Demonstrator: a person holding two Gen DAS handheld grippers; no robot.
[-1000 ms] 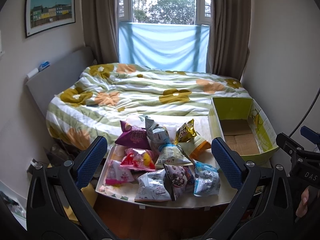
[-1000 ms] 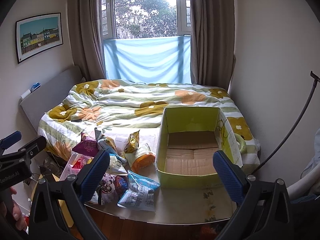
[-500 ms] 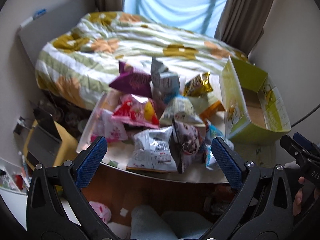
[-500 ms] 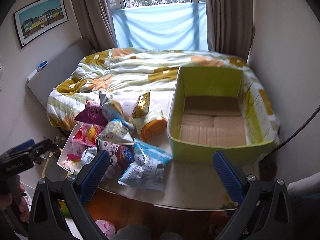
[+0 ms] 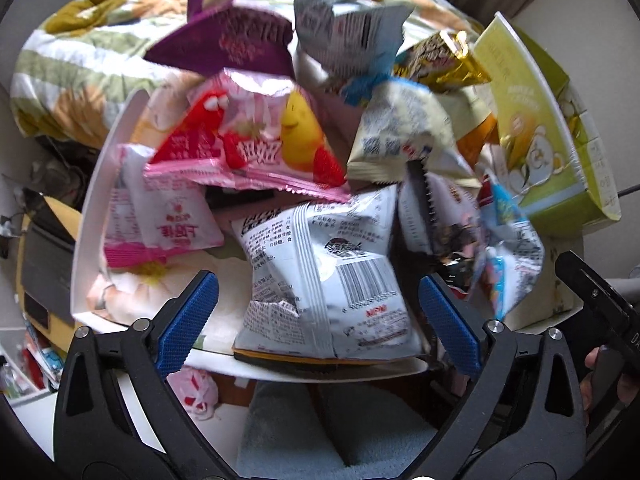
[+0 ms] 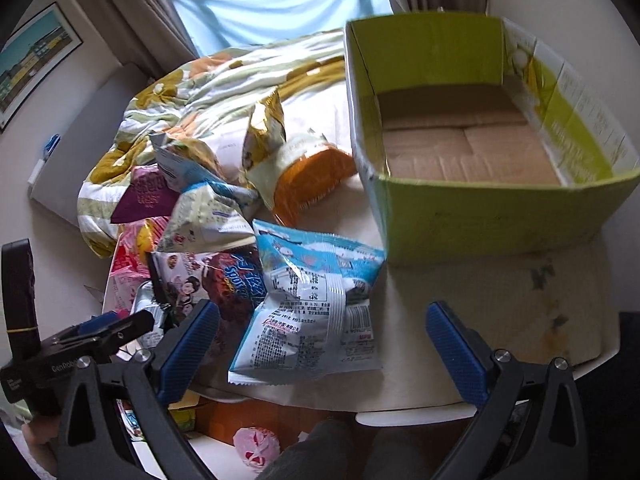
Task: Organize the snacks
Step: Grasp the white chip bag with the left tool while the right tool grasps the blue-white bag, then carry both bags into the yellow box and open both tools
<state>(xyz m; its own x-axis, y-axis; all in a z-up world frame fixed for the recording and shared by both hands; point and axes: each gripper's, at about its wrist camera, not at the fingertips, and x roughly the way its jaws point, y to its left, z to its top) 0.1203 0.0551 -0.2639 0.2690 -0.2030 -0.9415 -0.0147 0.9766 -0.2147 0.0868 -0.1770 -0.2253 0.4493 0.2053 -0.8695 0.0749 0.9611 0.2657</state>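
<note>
A heap of snack bags lies on a white table (image 5: 86, 240). My left gripper (image 5: 318, 320) hangs low over the table's near edge, its jaws closing around a white bag with a barcode (image 5: 324, 280); the blue pads stand clear of it on both sides. Behind it lie a pink bag (image 5: 256, 144), a purple bag (image 5: 224, 40) and a gold bag (image 5: 444, 60). My right gripper (image 6: 320, 346) is open above a blue-and-white bag (image 6: 316, 304), near its left pad. The green cardboard box (image 6: 496, 216) stands empty to the right.
A bed with a flowered duvet (image 6: 224, 88) sits behind the table. An orange-bottomed bag (image 6: 308, 176) leans beside the box. Bare tabletop (image 6: 500, 304) lies in front of the box. A pink item (image 6: 256, 446) lies on the floor below the table edge.
Both grippers have dropped and tipped downward toward the table, so the snacks now fill the views. The left jaws have narrowed slightly around the white barcode bag.
</note>
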